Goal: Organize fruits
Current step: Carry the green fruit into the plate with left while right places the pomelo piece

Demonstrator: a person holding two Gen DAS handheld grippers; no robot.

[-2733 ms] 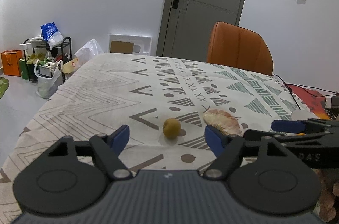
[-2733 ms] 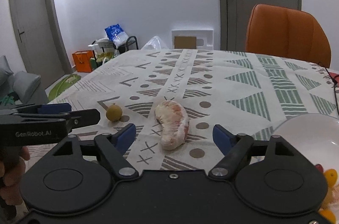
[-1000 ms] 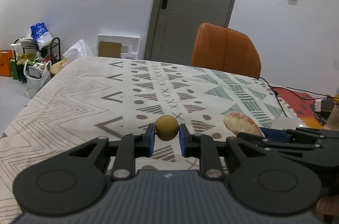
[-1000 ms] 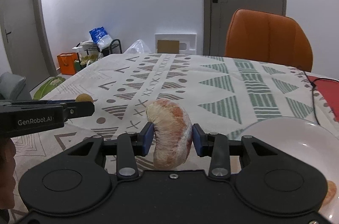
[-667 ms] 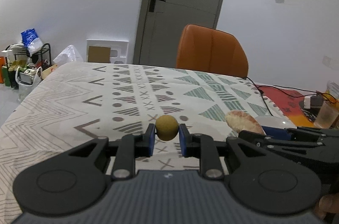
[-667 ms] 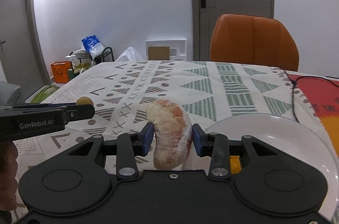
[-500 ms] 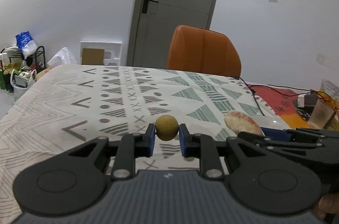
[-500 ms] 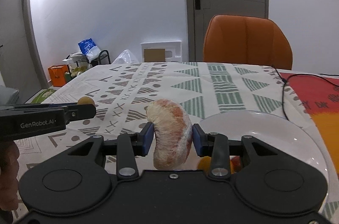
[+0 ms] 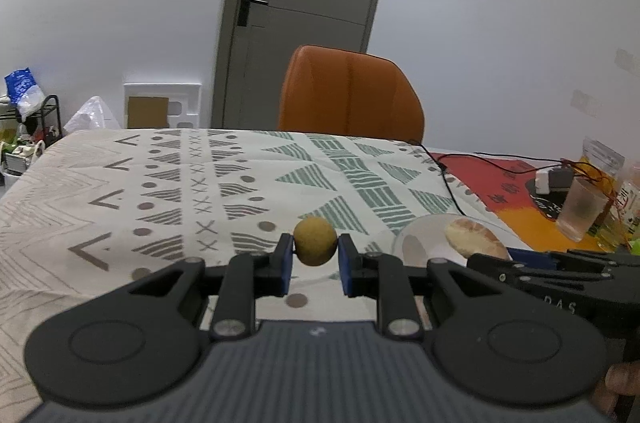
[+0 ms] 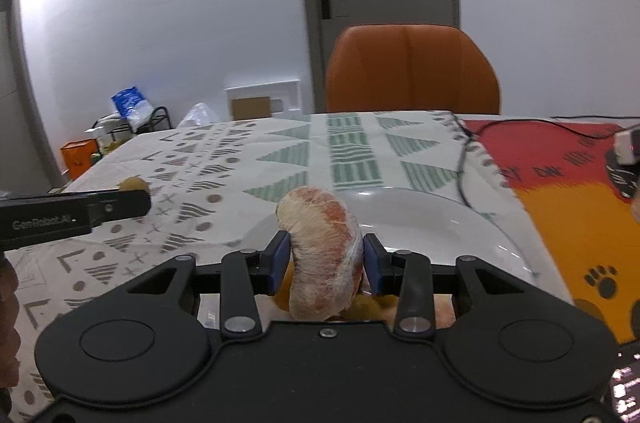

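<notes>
Both tongs loaded, held above the table.

Left gripper (image 9: pixel 315 260) pinches a small round yellow-brown fruit (image 9: pixel 315 241) at frame centre; right gripper (image 10: pixel 323 260) clamps a peeled citrus segment (image 10: pixel 324 255) (pink-orange) over the white bowl (image 10: pixel 440 223), other fruit beneath.

Orange chair (image 9: pixel 352 91), geometric-patterned tablecloth (image 9: pixel 160 183)

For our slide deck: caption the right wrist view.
Right gripper holds a peeled citrus segment above a white plate.

Both fruits (grapefruit segment (image 10: pixel 322 251), longan (image 9: pixel 315 241)) now lifted toward the bowl (image 10: pixel 460 223).
</notes>
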